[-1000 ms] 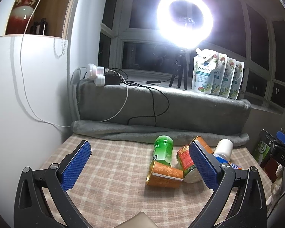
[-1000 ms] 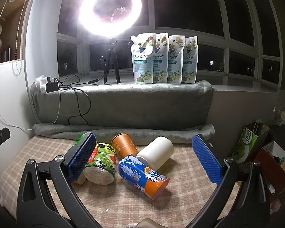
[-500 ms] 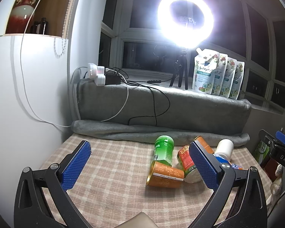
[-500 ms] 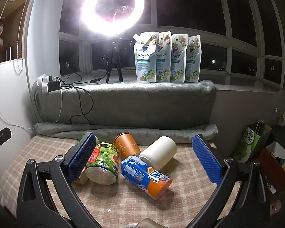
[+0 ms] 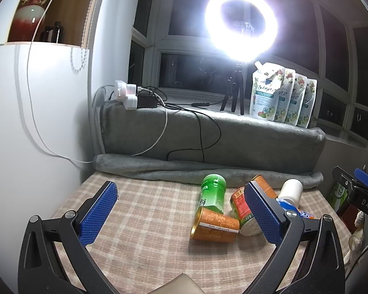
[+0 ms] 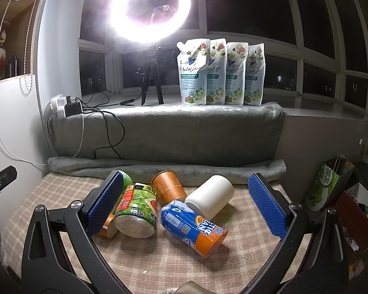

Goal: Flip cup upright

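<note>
Both grippers hang over the near edge of the desk, and both are wide open with nothing in them. The left gripper points at the bare checked cloth on its side. The right gripper faces the heap of cups, with the heap in the gap between its blue pads.

A little way in, six cups lie tipped over in a bunch. None stands up yet, so I think the job is only at the start: reaching in to pick one.

Nearest the right gripper is the blue and orange cup, lying on its side. Beside it lies the green and red cup, its flat end turned this way. Nearest the left gripper is the orange cup, also on its side. Just behind are the white cup, the brown cup and the green cup. They touch each other.

Next, I think the right gripper needs to go down around the blue and orange cup, close on its sides, lift it and turn it so it stands. It should go gently, because the cups can roll.

Behind the desk is a gray blanket, and far back a bright ring light.
</note>
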A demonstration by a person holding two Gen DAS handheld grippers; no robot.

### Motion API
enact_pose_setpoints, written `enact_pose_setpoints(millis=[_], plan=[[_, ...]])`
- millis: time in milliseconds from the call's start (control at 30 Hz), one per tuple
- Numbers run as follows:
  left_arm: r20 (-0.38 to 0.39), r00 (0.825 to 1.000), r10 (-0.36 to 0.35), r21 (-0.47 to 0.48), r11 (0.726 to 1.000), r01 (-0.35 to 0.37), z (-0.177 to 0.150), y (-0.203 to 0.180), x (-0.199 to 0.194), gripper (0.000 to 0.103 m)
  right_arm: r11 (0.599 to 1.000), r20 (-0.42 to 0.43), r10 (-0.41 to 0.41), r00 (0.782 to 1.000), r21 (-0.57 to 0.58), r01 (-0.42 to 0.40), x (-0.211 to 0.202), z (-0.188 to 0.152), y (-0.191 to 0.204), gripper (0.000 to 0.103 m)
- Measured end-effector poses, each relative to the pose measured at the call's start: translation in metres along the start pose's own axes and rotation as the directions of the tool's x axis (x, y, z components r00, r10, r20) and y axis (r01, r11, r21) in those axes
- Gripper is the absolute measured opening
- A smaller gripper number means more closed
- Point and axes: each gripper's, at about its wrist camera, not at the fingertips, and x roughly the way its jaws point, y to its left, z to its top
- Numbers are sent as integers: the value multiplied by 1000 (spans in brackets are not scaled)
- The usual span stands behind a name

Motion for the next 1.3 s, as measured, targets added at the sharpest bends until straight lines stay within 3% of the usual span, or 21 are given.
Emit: enact_pose_setpoints(millis=[467, 700, 800, 967, 1100, 1167, 1300], plan=[[-2, 1000, 7, -4, 1000, -7, -4, 5, 2, 102, 999, -28, 32, 999, -8, -32, 12, 3, 10, 103], [-15, 999, 30, -21, 999, -30, -6, 18, 4, 102, 989, -124, 148, 981, 3, -149, 41, 10, 23, 103], [-30, 999, 34, -30, 999, -35, -8, 25, 5, 102, 971, -204, 238, 950, 35, -236, 65, 13, 33, 103], [-81, 996, 35, -31, 999, -38, -20, 37, 7, 102, 935, -333, 354, 874, 100, -340, 112, 17, 52, 103], [-123, 991, 56, -39, 997, -61, -31, 47, 8, 102, 903, -426, 426, 798, 153, -401, 151, 20, 76, 101], [-135, 989, 66, -43, 996, -72, -35, 51, 9, 102, 896, -470, 440, 765, 168, -412, 170, 20, 87, 97], [-153, 985, 83, -56, 994, -92, -40, 59, 9, 102, 886, -576, 455, 679, 219, -408, 213, 13, 112, 91]])
